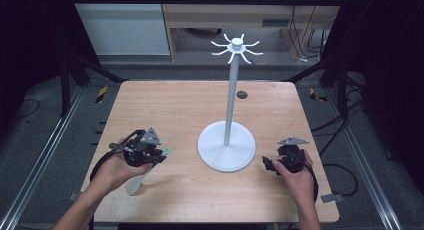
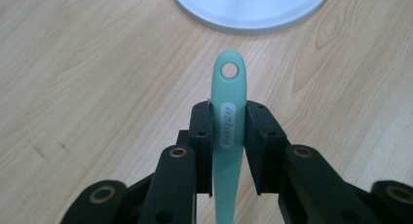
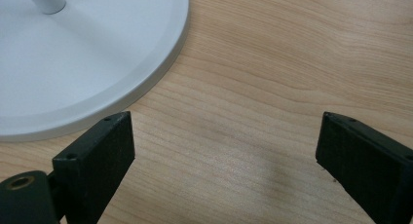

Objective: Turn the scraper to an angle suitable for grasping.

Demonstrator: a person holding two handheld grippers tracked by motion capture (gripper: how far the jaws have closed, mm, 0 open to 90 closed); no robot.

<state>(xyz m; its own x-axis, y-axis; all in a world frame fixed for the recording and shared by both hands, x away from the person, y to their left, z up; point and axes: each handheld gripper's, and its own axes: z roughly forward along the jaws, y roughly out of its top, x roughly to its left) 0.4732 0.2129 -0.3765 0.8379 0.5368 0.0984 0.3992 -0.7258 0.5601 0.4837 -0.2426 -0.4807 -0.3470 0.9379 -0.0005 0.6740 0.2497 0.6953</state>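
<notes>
A mint-green utensil (image 2: 229, 87) with a hanging hole at its handle end sits clamped between the jaws of my left gripper (image 2: 229, 121). In the high view its pale blade (image 1: 135, 183) sticks out below the hand, low over the table's left side, where the left gripper (image 1: 161, 153) points toward the stand. The white hook stand (image 1: 229, 100) rises from a round base (image 1: 225, 152) at mid-table, with several hooks (image 1: 236, 46) at its top. My right gripper (image 1: 269, 164) is open just right of the base (image 3: 73, 63), nothing between its jaws.
The wooden table (image 1: 175, 110) has a small dark round hole (image 1: 242, 94) behind the stand. Dark frame posts and cables flank the table on both sides. The stand's pole (image 3: 46, 0) shows at the top left of the right gripper view.
</notes>
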